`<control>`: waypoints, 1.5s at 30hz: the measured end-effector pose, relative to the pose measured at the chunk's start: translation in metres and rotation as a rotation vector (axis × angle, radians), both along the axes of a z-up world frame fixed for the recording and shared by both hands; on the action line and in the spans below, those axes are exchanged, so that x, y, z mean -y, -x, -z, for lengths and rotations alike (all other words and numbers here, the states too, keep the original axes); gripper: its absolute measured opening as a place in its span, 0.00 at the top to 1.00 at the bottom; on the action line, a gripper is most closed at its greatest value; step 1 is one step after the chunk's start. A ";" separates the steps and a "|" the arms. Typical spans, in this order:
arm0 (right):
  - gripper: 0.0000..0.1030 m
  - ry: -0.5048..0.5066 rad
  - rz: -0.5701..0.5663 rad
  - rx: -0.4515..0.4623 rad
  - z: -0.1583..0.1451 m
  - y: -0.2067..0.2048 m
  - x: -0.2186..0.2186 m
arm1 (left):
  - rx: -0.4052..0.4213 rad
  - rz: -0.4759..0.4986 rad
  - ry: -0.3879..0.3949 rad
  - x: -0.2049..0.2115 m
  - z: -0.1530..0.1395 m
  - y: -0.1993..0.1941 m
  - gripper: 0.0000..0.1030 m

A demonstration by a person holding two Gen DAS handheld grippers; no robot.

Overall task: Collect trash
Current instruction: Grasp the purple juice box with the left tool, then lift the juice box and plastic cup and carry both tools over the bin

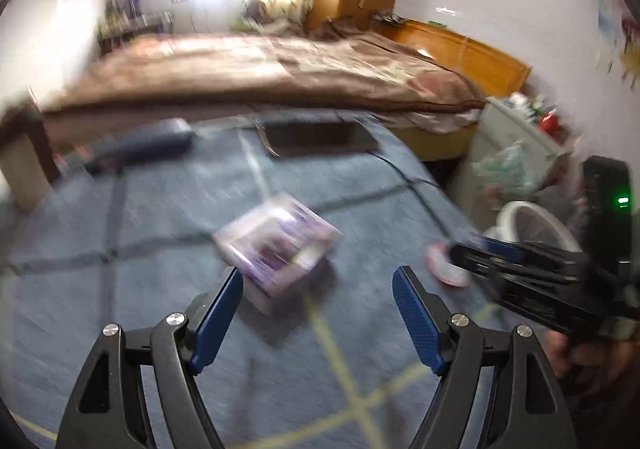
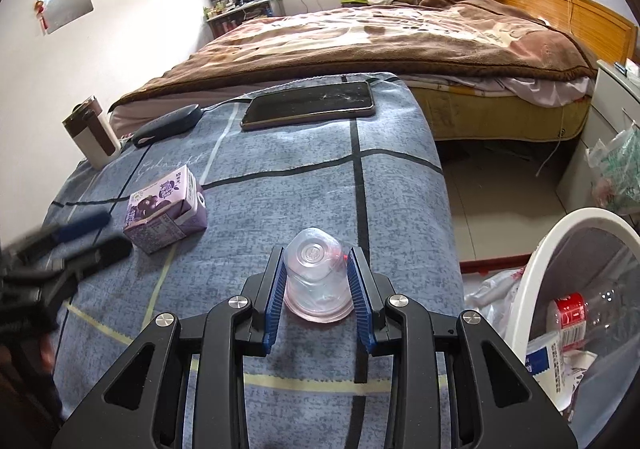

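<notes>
While the right tool [image 2: 316, 281] clamps a clear cup [image 2: 316, 277], the left tool [image 1: 318, 313] gapes empty near a purple carton [image 1: 276, 245].

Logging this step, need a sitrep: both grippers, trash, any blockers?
Right gripper shut on clear plastic cup. Left gripper open, purple carton just ahead, not gripped. White bin to the right; nothing in the way.

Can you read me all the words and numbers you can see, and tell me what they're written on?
No text here can be read for sure.
Purple drink carton: berry picture and small print, too small to read.
Blue checked cloth: faint cursive writing near the carton, too faint to read.
Red-labelled bottle in the white bin: print too small.
Blue-and-white pack in the bin: print too small.
Clear plastic cup in the right gripper: embossed mark, unreadable.
Left wrist view: all blurred.
</notes>
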State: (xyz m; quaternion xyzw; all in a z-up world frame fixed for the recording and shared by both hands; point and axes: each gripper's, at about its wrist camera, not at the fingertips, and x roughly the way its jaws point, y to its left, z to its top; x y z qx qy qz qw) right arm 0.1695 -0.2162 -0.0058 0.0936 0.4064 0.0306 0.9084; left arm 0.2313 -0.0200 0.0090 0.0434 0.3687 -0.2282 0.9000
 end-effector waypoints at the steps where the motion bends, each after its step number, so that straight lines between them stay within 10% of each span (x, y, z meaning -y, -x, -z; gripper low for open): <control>1: 0.67 0.000 -0.002 0.000 0.000 0.000 -0.001 | 0.026 -0.014 -0.037 0.000 -0.002 -0.004 0.23; 6: 0.67 0.003 -0.012 -0.005 0.003 -0.002 -0.003 | -0.010 0.016 -0.140 0.004 0.011 -0.035 0.23; 16: 0.67 0.014 -0.020 -0.003 0.003 -0.005 -0.007 | -0.105 0.108 -0.041 0.007 0.035 -0.059 0.23; 45: 0.67 -0.011 -0.031 0.090 -0.030 0.039 -0.004 | -0.007 -0.080 -0.012 0.001 -0.002 0.038 0.27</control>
